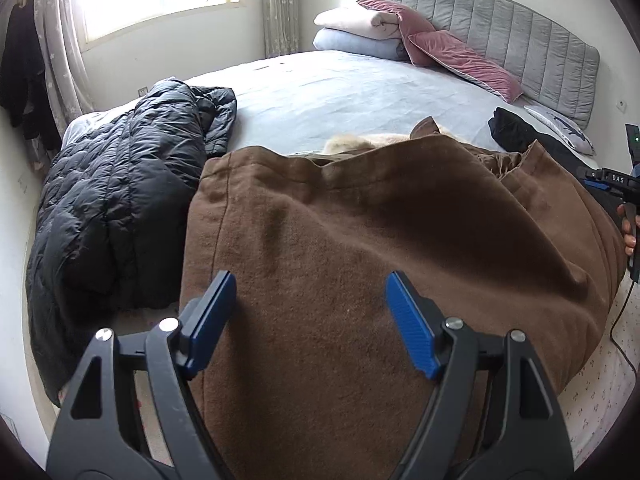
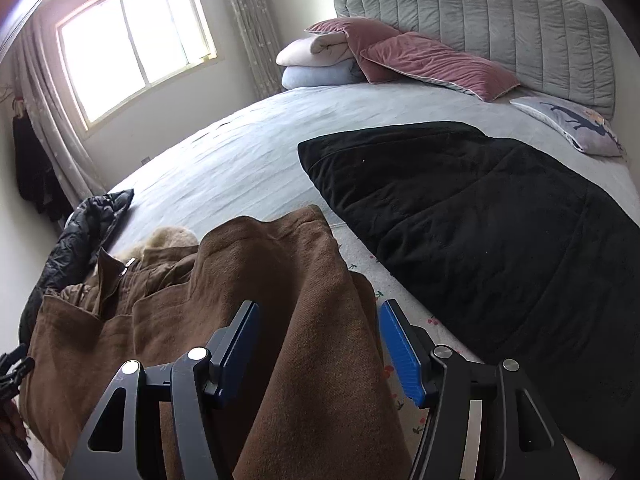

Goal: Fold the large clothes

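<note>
A brown coat (image 1: 360,248) lies bunched on the near part of the bed (image 1: 340,88), its pale fur collar (image 1: 360,142) toward the headboard (image 1: 500,28). 1 coat, 1 black puffer jacket (image 1: 120,184) just beside it on the window side, and 1 flat black fleece garment (image 2: 500,220) on the other side make 3 large garments on the bed.

The left gripper (image 1: 310,322) hovers over the coat with its 2 blue pads wide apart and nothing pinched between them. The right gripper (image 2: 318,346) also stands open, its 2 pads either side of a raised fold of the brown cloth; the cloth passes between them, but the pads do not press on it.

At the head of the bed sit 2 folded blankets (image 2: 316,62), stacked, 2 pink velvet pillows (image 2: 436,64) leaning against them, and 1 pale printed pillow (image 2: 568,124). 1 window (image 2: 136,36) lights the room, and dark clothes (image 1: 22,76) hang beside the curtain (image 1: 64,40).
</note>
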Demonstrator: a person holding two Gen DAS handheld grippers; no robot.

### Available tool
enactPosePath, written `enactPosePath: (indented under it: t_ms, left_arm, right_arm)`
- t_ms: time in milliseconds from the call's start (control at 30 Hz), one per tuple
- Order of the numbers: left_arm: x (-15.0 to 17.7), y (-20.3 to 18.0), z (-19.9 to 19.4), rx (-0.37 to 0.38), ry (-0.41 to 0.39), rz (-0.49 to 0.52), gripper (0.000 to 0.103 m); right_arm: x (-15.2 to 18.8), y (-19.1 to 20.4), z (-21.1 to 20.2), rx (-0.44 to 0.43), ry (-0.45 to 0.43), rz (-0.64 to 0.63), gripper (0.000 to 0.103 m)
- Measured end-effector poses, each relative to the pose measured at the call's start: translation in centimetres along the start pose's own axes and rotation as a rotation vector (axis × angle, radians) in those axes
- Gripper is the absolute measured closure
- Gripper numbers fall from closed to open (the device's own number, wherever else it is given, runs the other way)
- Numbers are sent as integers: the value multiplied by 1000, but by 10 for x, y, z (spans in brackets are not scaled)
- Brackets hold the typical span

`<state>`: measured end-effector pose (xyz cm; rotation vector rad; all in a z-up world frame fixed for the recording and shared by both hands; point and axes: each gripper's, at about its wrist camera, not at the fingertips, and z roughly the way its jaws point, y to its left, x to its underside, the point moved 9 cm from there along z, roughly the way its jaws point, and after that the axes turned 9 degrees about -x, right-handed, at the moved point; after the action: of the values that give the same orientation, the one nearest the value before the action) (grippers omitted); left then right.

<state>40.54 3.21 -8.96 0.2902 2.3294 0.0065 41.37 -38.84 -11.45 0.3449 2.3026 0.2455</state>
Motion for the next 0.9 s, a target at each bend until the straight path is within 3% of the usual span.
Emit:
enactPosePath:
  t_ms: [67, 133, 267, 300, 333, 433, 500, 533, 600, 700, 767, 800, 833, 900]
  left_arm:
    - [0, 0, 5, 13, 3, -14, 25]
    - [5, 1, 12, 9, 19, -29, 25]
    - [20, 6, 27, -1, 54, -45, 25]
    - [24, 6, 30, -5, 55, -36, 25]
    - [27, 6, 32, -7, 56, -30, 25]
    - [30, 5, 31, -3, 52, -25, 25]
    - [30, 5, 31, -3, 55, -27, 25]
    - [31, 4, 31, -5, 61, -27, 25]
    - [31, 3, 31, -28, 84, -12, 25]
    - [21, 2, 24, -32, 118, 16, 25]
    - [6, 3, 16, -3, 102, 13, 25]
    - [-2, 3, 16, 0, 97, 8, 25]
    - [-10, 3, 17, -3, 96, 4, 25]
    - [-27, -4, 22, 7, 100, -7, 25]
  right_arm:
    - [-7, 11, 12, -26, 14, -46, 40]
    - [-12, 11, 30, 26, 50, -70, 40]
    - [-6, -8, 77, 90, 172, 7, 41]
    - [-2, -8, 83, 95, 181, 7, 57]
    - [3, -5, 85, 105, 188, -17, 91]
    - [-5, 11, 58, 158, 73, -129, 97]
    - [-26, -10, 28, 218, -59, -83, 99]
    - [-28, -34, 29, 235, -45, 12, 98]
    - [-14, -57, 47, 168, 53, 182, 98]
    - [-12, -36, 43, 158, 44, 98, 91]
    - [-12, -21, 33, 133, 34, 58, 73]
    - [-11, -10, 28, 99, 23, 50, 52]
    - [-13, -2, 23, 78, 6, 46, 40]
    - [-16, 18, 18, 41, -4, 26, 36]
